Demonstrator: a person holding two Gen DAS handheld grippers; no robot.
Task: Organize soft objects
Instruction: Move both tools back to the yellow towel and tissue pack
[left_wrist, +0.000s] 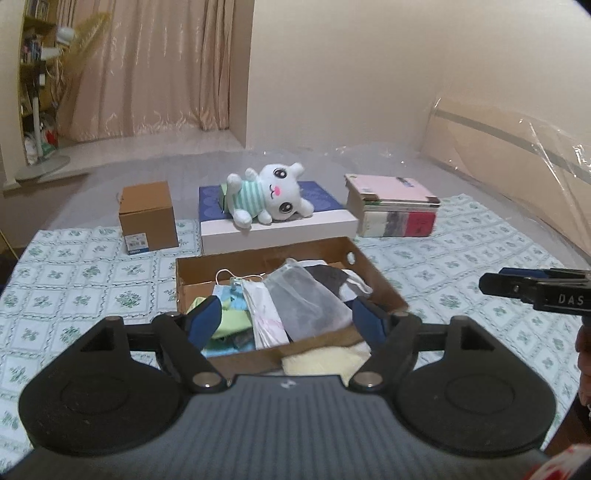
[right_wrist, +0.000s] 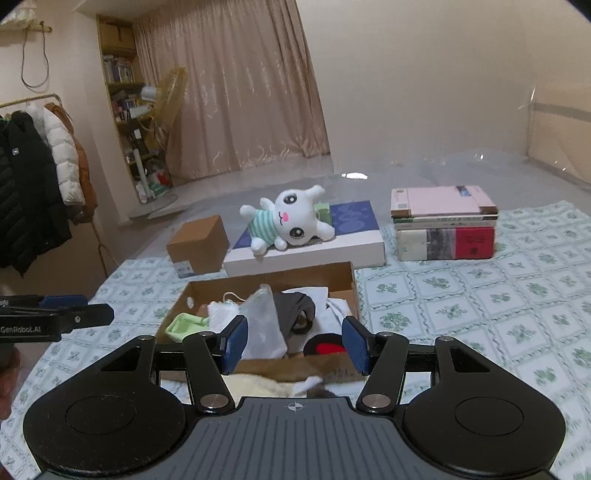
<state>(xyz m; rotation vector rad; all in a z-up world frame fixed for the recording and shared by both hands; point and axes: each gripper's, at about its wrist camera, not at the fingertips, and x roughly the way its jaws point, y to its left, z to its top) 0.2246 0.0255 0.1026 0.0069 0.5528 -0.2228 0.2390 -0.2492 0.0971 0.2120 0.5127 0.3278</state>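
Left claw (left_wrist: 288, 317) empty, plush cat (left_wrist: 269, 197) beyond cardboard tray (left_wrist: 373, 273), books (left_wrist: 395, 210)

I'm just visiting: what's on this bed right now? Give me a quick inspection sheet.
Surface: floral sheet.
Job's things: open cardboard tray holding cloths and pouches; cream cloth in front of it.
Clutter: plush bunny lying on a flat blue-topped box; small brown box; stacked books.
Grippers: left gripper and right gripper, jaws apart, nothing between them.
Cables: nothing seen.
Surroundings: curtain, bookshelf, hanging coats.
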